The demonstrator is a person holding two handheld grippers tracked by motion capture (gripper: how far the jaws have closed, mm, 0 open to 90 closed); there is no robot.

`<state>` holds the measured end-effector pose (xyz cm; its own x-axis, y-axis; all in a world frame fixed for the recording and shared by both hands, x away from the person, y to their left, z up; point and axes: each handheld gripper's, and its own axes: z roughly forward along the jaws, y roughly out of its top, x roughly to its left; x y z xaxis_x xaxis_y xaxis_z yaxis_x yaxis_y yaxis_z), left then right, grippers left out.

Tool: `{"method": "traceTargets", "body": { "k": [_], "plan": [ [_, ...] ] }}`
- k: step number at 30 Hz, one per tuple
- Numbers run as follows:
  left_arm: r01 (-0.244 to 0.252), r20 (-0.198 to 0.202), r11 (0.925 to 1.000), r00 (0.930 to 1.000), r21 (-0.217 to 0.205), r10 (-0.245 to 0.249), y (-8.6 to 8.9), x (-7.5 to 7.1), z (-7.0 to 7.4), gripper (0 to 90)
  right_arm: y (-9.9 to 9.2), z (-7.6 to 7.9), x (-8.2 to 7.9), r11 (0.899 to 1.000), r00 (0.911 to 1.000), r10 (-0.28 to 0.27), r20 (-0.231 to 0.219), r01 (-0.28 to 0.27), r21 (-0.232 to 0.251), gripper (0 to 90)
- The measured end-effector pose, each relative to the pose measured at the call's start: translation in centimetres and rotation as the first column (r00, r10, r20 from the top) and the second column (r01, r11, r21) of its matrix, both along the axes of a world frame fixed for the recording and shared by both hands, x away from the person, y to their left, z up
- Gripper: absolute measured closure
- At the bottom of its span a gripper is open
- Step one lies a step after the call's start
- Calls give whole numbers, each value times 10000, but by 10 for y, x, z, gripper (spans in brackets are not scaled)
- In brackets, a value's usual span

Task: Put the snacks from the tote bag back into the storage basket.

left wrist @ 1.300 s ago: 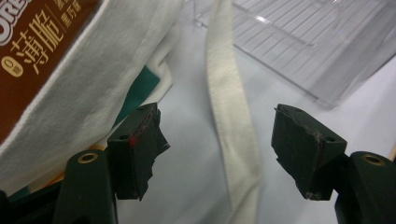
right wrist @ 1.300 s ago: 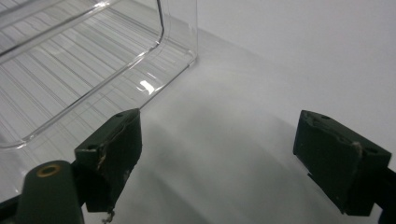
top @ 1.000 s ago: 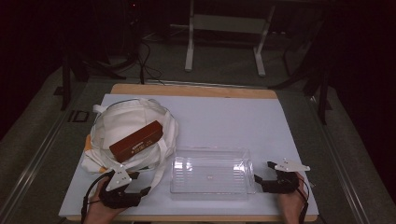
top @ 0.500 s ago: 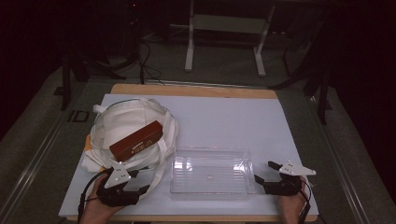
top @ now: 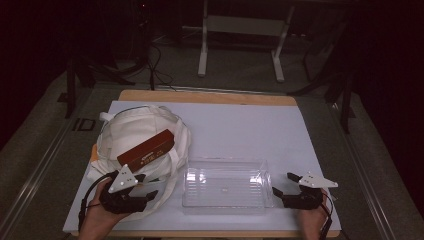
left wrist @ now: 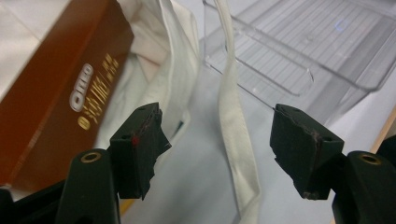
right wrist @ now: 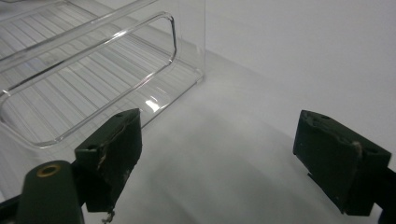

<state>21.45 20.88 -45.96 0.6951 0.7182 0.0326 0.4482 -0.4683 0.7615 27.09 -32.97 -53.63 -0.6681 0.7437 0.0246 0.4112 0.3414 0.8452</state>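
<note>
Left gripper (top: 146,186) sits at the near-left of the table, jaws parted, nothing pinched. In the left gripper view (left wrist: 217,140) a white strap (left wrist: 236,135) of the bag runs up between the two black jaws but neither pad presses on it. The jaws have just been closing a bit and then easing wider again, strap loose in the gap. Just past the left jaw lies the mouth of the white cloth bag (top: 132,132), crumpled on the table's left side. A brown box (top: 146,151) with pale lettering lies tilted on top of the bag, near its opening; in the left gripper view it (left wrist: 56,79) is close above the left jaw, not touched.

Right of the strap is the clear plastic tray (top: 226,186), flat on the white table cover (top: 250,125), empty, near the front edge, between the two grippers.

Right gripper (top: 286,184) rests at the near-right, jaws wide apart, holding nothing. In the right gripper view (right wrist: 218,154) the tray's corner (right wrist: 93,70) is just beyond the left jaw, not touching; bare white cover lies between the jaws. Both hands come in from the front edge.
</note>
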Motion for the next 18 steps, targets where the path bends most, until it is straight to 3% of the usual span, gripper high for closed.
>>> {"method": "traceTargets", "body": {
  "k": [11,18],
  "plan": [
    [135,275,9984,9995,551,-150,3,11,18,343,0,0,0,10000,10000,11,31,-11,-25,155],
    [34,375,9986,9993,535,-54,7,17,25,342,0,0,0,10000,10000,9,24,-9,-58,155]
  ]
}}
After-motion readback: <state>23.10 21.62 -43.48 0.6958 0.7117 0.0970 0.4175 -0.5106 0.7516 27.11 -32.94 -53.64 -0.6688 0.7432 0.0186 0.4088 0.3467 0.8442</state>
